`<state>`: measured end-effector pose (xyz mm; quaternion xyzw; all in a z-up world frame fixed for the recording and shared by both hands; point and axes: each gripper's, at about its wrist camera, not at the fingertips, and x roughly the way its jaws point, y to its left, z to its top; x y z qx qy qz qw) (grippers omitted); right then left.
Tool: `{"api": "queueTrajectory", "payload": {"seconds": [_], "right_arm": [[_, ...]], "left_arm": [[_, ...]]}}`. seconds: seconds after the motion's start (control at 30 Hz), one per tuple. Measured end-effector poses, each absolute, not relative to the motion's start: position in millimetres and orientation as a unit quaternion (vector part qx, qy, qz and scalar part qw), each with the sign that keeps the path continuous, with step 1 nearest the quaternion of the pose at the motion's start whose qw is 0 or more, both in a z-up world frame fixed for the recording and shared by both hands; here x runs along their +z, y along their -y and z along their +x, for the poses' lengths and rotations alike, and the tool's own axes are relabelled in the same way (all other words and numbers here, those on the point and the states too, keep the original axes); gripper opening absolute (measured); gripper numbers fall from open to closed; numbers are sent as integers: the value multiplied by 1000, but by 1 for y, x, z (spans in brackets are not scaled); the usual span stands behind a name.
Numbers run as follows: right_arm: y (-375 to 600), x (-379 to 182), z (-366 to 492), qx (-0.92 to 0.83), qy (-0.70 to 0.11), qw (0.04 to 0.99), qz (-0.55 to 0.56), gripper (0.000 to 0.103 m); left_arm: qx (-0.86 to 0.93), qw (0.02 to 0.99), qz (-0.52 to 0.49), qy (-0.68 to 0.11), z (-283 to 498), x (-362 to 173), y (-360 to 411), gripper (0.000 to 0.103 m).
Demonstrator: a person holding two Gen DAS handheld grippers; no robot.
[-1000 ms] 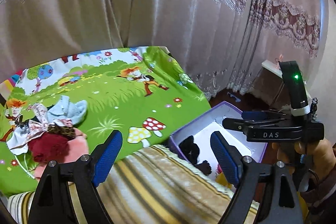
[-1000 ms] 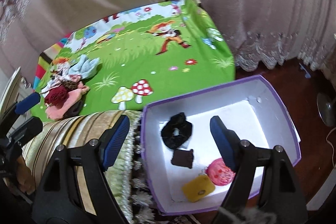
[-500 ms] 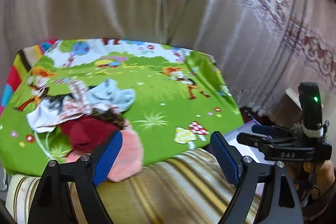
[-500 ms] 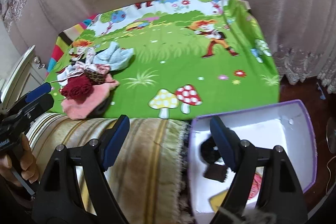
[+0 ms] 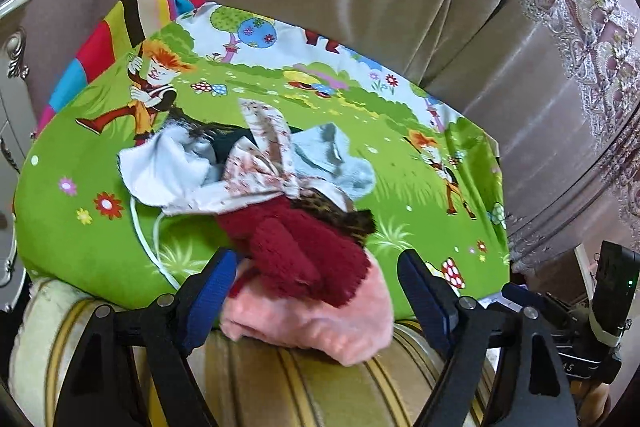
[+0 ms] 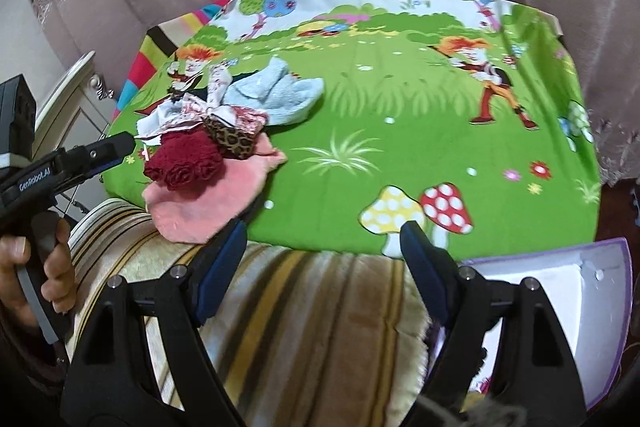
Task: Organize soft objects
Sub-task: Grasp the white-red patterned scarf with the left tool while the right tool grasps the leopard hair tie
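Both views were swung from box to cloth pile [image 5: 256, 187]; left gripper [image 5: 316, 291] closing, empty; soft red sock [image 5: 296, 251] at 12 o'clock, pinchable mid-fold.

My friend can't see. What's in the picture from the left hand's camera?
The left gripper, jaws closing but gripping nothing, reaches toward a pile of soft things: a dark red knit piece on a pink fluffy cloth, with a light blue towel and floral fabric behind, on a green cartoon sheet.

One pile of cloths [image 5: 280, 187] (about six pieces), one box [image 6: 600, 291].
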<state>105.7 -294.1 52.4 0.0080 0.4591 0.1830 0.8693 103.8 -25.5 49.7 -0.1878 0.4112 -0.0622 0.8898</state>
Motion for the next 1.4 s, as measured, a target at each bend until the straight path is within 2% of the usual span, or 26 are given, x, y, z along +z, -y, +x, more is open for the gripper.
{"api": "queueTrajectory", "payload": {"seconds": [0.3,0.93,1.03,1.1,1.17,1.4], "right_arm": [[247,44,136,231,-466,854,0,81],[180,4,200,277,-497,822,26,81],[180,-4,206,281,-506,815,35,69],[180,-8,209,284,-511,810,39,51],[181,-11,210,288,-513,807,42,43],[194,-10,206,292,-504,811,57,30]], "left_arm": [[-40,885,-154,-436,131,45,9,71],[-41,881,-135,-451,156,32,-6,71],[-43,882,-124,-453,160,32,-3,70],[-45,883,-115,-454,164,32,0,69],[-51,882,-105,-457,168,33,4,68],[-63,879,-40,-471,189,32,27,64]]}}
